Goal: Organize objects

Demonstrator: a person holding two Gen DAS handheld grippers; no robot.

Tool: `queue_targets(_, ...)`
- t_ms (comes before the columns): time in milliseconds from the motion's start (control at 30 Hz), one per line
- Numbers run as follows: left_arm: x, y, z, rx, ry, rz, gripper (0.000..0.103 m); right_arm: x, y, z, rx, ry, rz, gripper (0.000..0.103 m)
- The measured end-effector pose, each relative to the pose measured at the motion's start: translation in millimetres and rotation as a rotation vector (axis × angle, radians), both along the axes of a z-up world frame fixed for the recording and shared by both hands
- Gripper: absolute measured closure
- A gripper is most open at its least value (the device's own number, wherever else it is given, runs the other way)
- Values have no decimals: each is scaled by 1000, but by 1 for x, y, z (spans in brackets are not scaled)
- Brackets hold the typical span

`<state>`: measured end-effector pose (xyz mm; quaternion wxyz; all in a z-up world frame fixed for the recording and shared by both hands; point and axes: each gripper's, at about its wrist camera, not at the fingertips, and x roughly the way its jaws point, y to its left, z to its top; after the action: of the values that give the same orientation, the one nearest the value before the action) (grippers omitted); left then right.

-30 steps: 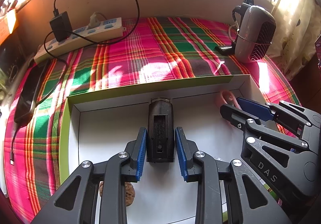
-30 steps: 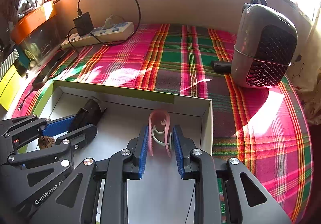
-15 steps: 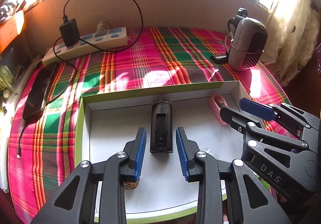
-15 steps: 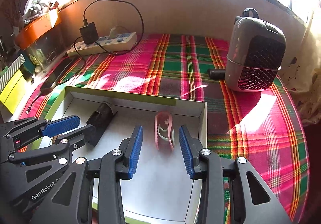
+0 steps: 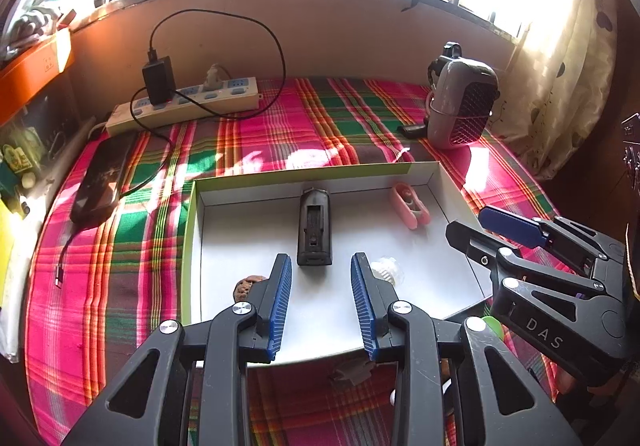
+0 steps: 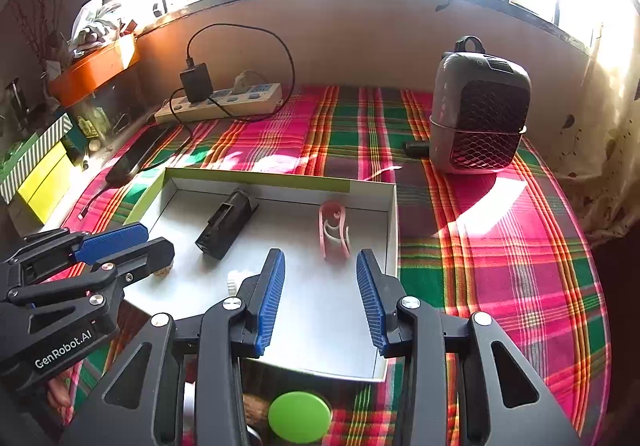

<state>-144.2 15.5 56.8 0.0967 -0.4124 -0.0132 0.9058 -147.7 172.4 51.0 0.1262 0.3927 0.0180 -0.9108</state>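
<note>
- Where the plaid cloth covers the surface, a shallow white box with green outer walls lies open, holding the sorted items.
- Black device: oblong, flat on the box floor near the far wall, directly ahead of the left gripper and apart from its tips.
- Pink clip: on the box floor near the right-hand wall, ahead of the right gripper, touching neither finger.
- Small translucent white piece: on the box floor, just beside the left gripper's right finger.
- Brown nut-like object: in the box's near left part, partly hidden behind the left gripper's left finger.
- Left gripper: jaws spread, nothing between the blue pads, poised over the near part of the box; the jaws have just been opening.
- Right gripper: jaws spread and empty, over the near right part of the box; the jaws have just been opening.
- Green round disc: on the cloth outside the box's near edge, below the right gripper.
- Power strip: by the far wall, with a black charger plugged in.
- Dark phone: flat on the cloth, left of the box.
- Grey heater: upright on the cloth, beyond the box's far right corner.
</note>
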Motion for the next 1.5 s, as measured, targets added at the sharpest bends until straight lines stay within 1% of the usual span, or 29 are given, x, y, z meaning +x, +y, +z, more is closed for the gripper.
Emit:
queue_targets(133,14,-3,1,17,9,-6,74,17,7,3,-17,12,-3,64)
queue_targets(233,25,-5,0,32,15,-28,74,28,12,1,-31,8,-14,64)
queue_targets(300,32,-6,-2,37,9,-33,74,35,15,0,-37,9,-17,64)
queue_targets(467,45,-7,-6,92,2,-66,74,51,21,-4,-40,2,-22,64)
queue_targets(533,48,-5,-9,99,-10,-77,74,58,23,-6,-53,-1,-16,63)
queue_targets(633,53,-2,-13,116,-27,-108,74,68,25,-10,-60,-13,-12,59)
queue_targets(700,57,-1,-14,140,-36,-128,74,74,27,-13,-66,-19,-12,59)
queue_targets(800,62,2,-15,153,-33,-151,71,83,30,-17,-79,-25,-10,58)
queue_targets(933,64,12,-20,142,-56,-191,70,92,34,-21,-87,-36,-19,58)
queue_targets(1100,65,23,-26,123,-75,-218,70,97,35,-24,-97,-45,-16,58)
queue_targets(1300,61,29,-32,93,-91,-208,70,100,31,-31,-94,-63,-3,58)
queue_targets(1500,58,28,-34,97,-97,-199,70,100,29,-36,-91,-76,3,58)
